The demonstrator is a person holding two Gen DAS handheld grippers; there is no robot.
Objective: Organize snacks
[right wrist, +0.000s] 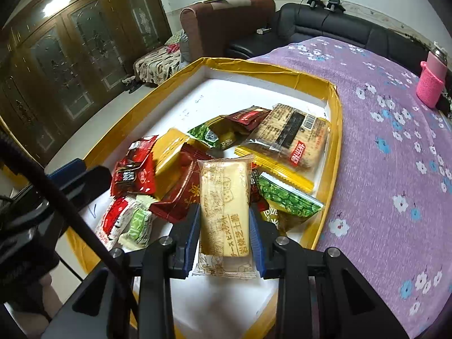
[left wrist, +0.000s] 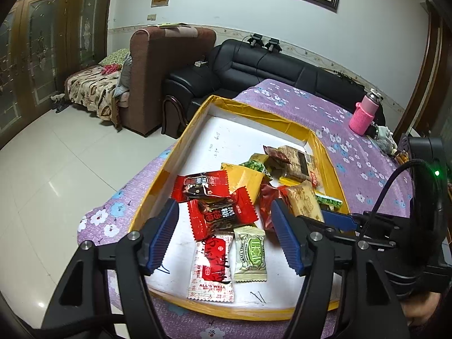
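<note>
- Snacks lie heaped in a shallow yellow-rimmed tray point(left wrist: 285, 120) with a white floor, which sits on a purple flowered cloth point(left wrist: 339, 130).
- We see our left gripper point(left wrist: 224, 236) spread wide, its blue fingers point(left wrist: 165, 236) holding nothing; a red candy wrapper point(left wrist: 221, 216) lies on the tray floor between and just below the fingertips.
- Just nearer us than that wrapper lie a white-and-red packet marked "ALL'S WELL" point(left wrist: 212, 268) and, to its right, a small cream-and-green sweet point(left wrist: 250, 254).
- Ahead of the left gripper another red wrapper point(left wrist: 202, 185) rests against a yellow packet point(left wrist: 245, 182).
- Our right gripper point(right wrist: 225, 237) is closed narrow on a clear-wrapped cheese biscuit point(right wrist: 225, 209), clamped on both long sides and standing lengthwise along the fingers.
- Beyond the biscuit we see a large cracker pack point(right wrist: 293, 135); to its right lies a green pea packet point(right wrist: 285, 197).
- Far off to the right a pink bottle point(right wrist: 432, 82) stands on the cloth.
</note>
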